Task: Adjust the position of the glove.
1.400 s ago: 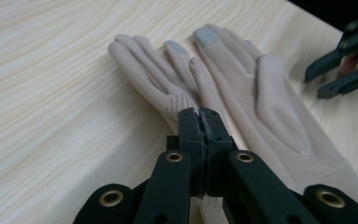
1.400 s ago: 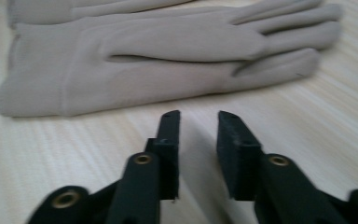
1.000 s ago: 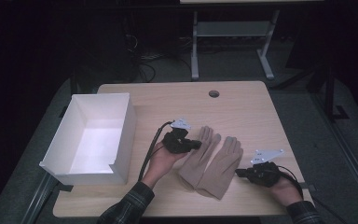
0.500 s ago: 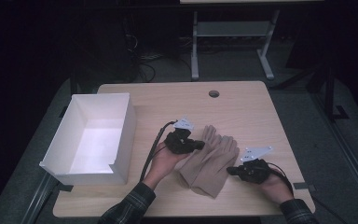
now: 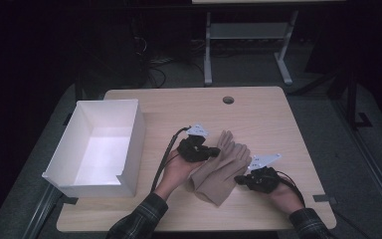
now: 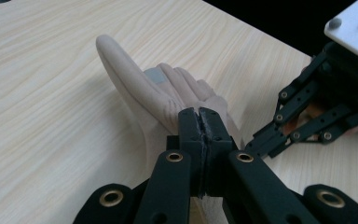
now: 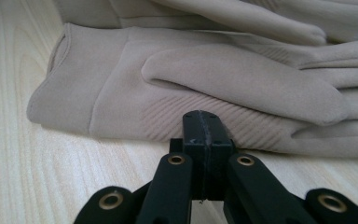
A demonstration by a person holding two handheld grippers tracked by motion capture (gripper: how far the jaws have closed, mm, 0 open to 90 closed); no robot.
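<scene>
Gloves [image 5: 222,167], soft beige knit, ribbed, on pale woodgrain table [image 5: 258,114]

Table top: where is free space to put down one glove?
Bare wood lies between the hole and the gloves, also along the table right edge. The white box is hollow. It is crowded around both grippers, left and right.

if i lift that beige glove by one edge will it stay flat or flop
Probably flop: the beige glove is soft fabric, creased where it lies on the table. Likely light, and it seems to bunch rather than slide when the shut right claw nudges it.
</scene>
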